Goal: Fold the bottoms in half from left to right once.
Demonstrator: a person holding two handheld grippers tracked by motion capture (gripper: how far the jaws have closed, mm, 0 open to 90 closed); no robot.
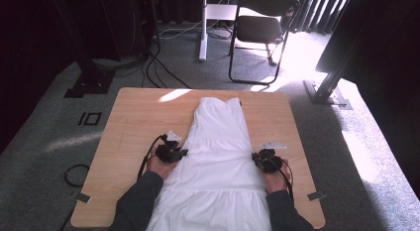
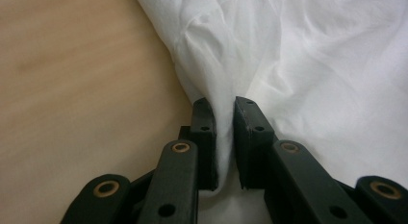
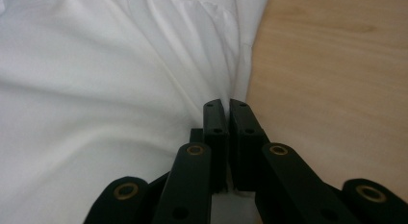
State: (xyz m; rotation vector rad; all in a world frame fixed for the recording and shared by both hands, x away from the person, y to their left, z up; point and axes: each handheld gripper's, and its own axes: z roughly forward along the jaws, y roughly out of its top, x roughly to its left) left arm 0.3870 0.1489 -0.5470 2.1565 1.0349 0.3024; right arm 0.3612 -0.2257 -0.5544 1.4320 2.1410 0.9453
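A white dress (image 1: 218, 151) lies flat along the middle of the wooden table (image 1: 133, 122), bodice at the far end and skirt toward the person. My left gripper (image 1: 181, 152) sits at the dress's left edge, about waist height. In the left gripper view the left gripper (image 2: 225, 103) has a fold of the dress (image 2: 312, 65) pinched between its jaws, beside bare table (image 2: 72, 65). My right gripper (image 1: 257, 156) is at the dress's right edge. In the right gripper view the right gripper (image 3: 226, 103) is shut on the hem edge of the dress (image 3: 96, 89), next to the table (image 3: 337, 65).
Beyond the table stand a black folding chair (image 1: 262, 28) and a white stand (image 1: 203, 28) on grey carpet. Cables (image 1: 158, 67) run across the floor at the back left. A dark metal post (image 1: 337, 77) rises at the right. A cable loop (image 1: 74, 174) lies left of the table.
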